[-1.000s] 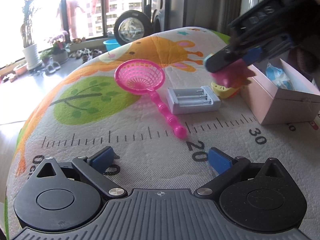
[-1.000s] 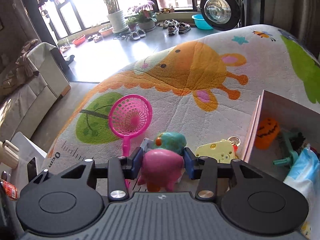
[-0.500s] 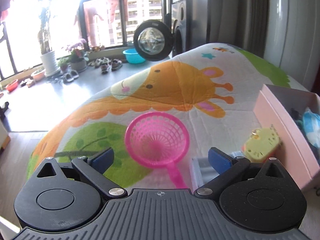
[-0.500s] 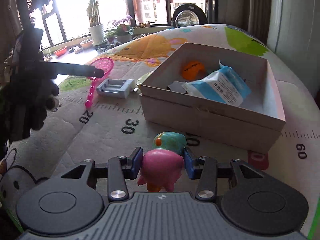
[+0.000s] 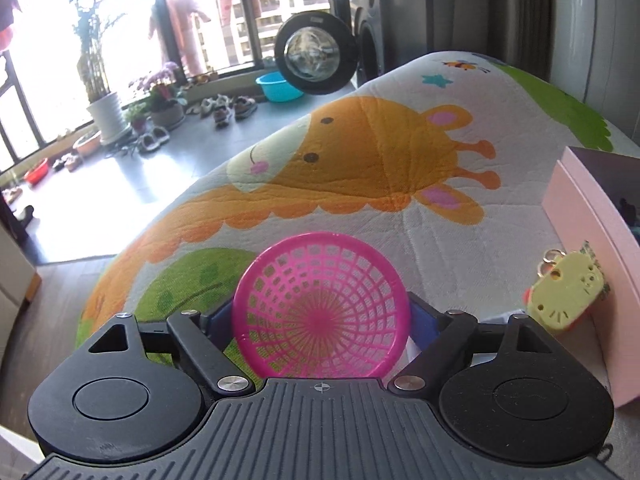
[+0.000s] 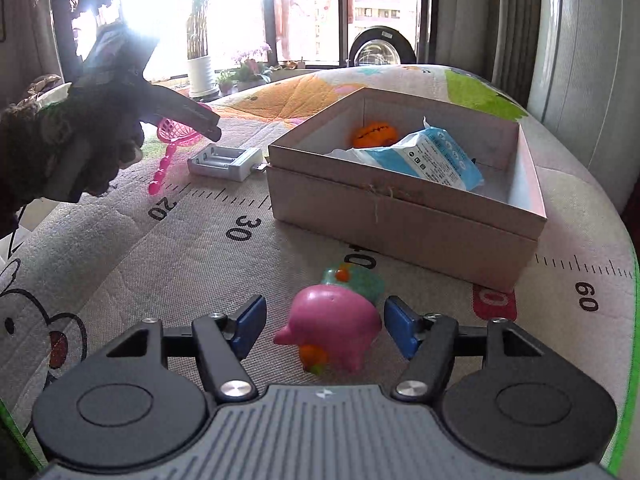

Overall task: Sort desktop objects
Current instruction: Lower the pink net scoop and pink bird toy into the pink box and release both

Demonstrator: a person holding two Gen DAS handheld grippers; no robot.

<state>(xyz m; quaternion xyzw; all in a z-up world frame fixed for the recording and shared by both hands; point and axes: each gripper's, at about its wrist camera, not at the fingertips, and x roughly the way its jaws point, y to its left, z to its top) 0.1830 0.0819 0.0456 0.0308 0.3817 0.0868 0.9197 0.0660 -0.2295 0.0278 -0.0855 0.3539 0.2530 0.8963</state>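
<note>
In the left wrist view, my left gripper is open with the round head of the pink toy net between its fingers. The net also shows in the right wrist view, under the left gripper. My right gripper is open. The pink and teal toy figure lies tilted on the mat between its fingers, in front of the pink box. The box holds an orange ball and a blue-white packet.
A grey battery charger lies left of the box. A yellow cat-shaped keychain leans against the box's side. The padded giraffe mat covers the table; its edge falls off to the floor at left.
My right gripper opened and let go of the toy figure, which now lies on the mat. My left gripper moved forward and down so the net head sits between its fingers.
</note>
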